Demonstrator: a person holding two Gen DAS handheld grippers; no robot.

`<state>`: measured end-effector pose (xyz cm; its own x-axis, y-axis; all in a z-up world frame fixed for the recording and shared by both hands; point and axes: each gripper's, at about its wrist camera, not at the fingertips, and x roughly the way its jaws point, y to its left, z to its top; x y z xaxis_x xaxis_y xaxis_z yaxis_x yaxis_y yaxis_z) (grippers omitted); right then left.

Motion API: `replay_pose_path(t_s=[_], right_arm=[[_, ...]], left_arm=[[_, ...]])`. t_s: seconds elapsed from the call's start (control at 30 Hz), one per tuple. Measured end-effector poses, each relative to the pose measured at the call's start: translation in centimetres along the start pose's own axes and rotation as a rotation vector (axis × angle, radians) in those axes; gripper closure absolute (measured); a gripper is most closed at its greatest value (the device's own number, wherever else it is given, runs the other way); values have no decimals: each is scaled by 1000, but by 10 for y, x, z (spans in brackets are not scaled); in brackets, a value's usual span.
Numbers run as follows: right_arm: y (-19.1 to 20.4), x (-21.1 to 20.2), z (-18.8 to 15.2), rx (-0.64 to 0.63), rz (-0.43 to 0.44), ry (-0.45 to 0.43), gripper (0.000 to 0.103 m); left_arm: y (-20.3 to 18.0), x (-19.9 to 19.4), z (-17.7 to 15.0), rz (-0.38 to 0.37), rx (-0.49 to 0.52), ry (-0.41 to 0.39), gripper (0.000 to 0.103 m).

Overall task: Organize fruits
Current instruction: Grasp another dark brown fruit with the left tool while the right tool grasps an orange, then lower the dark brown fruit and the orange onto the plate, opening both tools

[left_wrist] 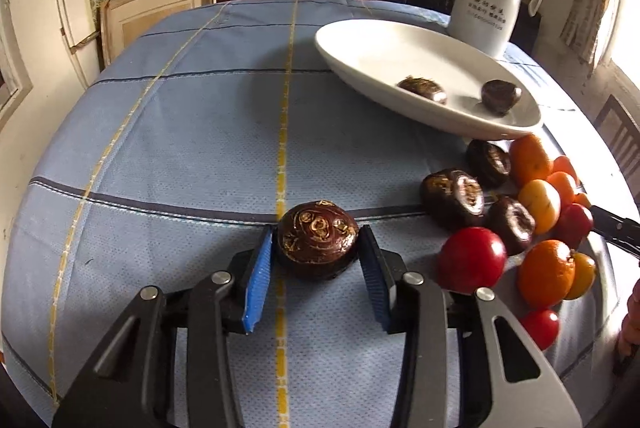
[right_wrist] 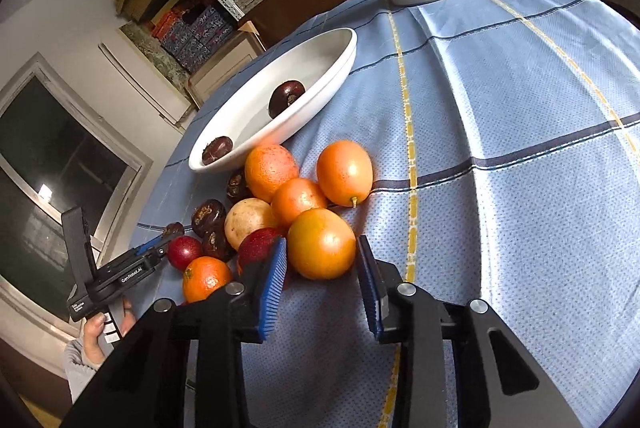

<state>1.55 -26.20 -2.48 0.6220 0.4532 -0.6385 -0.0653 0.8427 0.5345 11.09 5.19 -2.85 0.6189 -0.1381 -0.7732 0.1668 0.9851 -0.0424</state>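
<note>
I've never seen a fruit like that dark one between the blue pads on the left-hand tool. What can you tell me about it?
The dark brown fruit is round and flattened, glossy, with tan ring-like markings on top. It lies flat on the blue checked tablecloth, beside a yellow stripe, apart from the fruit pile. The left gripper is closed around it, a blue pad on each side at or almost at its skin. It looks whole and firm.

Two chestnuts (left_wrist: 422,89) in the dish (left_wrist: 372,44), fruit pile (right_wrist: 296,206) before it, jug (left_wrist: 490,0) behind.
</note>
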Motion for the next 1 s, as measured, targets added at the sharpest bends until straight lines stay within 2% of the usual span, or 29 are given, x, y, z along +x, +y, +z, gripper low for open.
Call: replay_pose_path(t_s=[0.1, 0.27, 0.43, 0.57, 0.67, 0.83, 1.0], right_arm=[[-2, -3, 1, 10, 10, -17, 68], [6, -20, 5, -15, 23, -111, 68], [40, -19, 48, -75, 44, -140, 68], [65, 11, 83, -115, 40, -110, 68], [73, 41, 99, -129, 26, -77, 68], [74, 72, 102, -160, -24, -35, 66], [73, 60, 97, -159, 7, -70, 65]], left_arm=[[-5, -6, -1, -4, 15, -28, 62], [-9, -27, 7, -5, -5, -107, 62], [-33, -33, 53, -17, 43, -159, 62], [-50, -8, 90, -34, 40, -147, 62], [-57, 13, 106, -43, 35, -128, 62], [-58, 42, 111, -58, 23, -87, 58], [-47, 32, 109, -81, -10, -110, 57]])
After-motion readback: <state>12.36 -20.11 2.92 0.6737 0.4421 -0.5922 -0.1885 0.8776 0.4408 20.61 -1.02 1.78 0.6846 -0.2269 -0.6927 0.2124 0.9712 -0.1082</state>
